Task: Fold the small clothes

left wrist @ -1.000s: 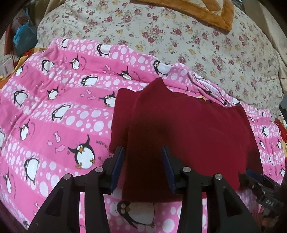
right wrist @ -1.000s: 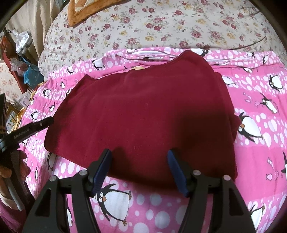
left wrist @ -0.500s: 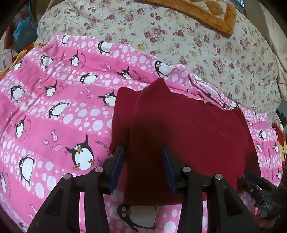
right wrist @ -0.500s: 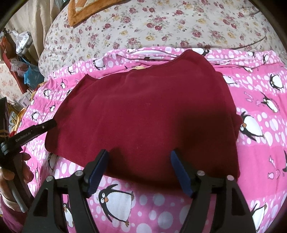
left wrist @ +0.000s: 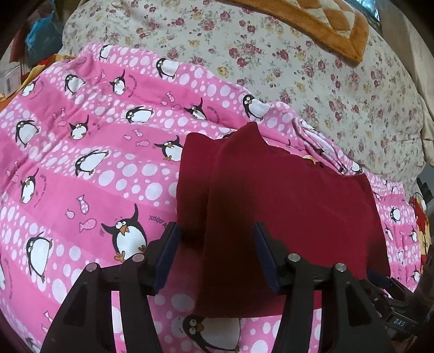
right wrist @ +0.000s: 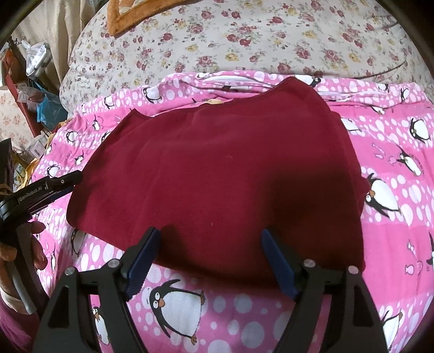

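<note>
Though folded, soft maroon garment (right wrist: 217, 173).

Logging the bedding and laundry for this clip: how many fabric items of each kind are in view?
Dark red garment: 1
Pink penguin-print blanket: 1
Floral quilt: 1
Orange-bordered cushion: 1
Total: 4

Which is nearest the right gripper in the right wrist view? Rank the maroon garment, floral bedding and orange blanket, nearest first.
1. Maroon garment: directly ahead of the right gripper, on the pink penguin sheet.
2. Floral bedding: beyond the sheet.
3. Orange blanket: top left, farthest.
</note>
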The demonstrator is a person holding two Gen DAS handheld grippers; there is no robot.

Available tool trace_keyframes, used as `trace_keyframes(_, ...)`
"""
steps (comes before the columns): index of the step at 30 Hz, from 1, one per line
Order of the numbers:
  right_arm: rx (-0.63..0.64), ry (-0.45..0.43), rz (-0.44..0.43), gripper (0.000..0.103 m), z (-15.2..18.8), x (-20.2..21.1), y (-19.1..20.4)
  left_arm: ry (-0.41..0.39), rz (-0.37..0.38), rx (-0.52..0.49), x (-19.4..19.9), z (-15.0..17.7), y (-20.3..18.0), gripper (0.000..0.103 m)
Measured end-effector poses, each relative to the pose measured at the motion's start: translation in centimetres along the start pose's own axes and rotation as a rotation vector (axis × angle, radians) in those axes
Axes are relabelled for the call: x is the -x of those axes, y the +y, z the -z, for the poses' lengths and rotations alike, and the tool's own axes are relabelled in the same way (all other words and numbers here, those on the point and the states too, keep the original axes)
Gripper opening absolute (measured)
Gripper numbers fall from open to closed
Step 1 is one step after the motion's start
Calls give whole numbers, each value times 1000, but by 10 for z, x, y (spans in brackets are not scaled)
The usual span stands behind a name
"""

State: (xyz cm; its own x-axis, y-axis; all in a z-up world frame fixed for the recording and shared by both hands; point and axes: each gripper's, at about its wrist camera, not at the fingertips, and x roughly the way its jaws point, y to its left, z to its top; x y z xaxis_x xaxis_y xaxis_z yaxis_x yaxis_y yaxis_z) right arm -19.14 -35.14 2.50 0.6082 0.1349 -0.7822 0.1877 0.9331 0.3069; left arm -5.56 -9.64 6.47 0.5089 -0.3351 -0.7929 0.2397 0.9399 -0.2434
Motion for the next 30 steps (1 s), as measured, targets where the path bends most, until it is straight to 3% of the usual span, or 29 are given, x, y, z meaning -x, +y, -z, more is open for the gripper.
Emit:
trace_keyframes(10,-1,-2,-13,84,0,-1,0,-3,-30,110,-6,-12,32,36)
trace_keyframes(17,8,2,-20,88,-1,-2,1,17,-32,81,-21,-13,23,36)
trace_keyframes(30,23,2,-23,91,-1,-4,2,49,-40,84,-44,-14,20,55)
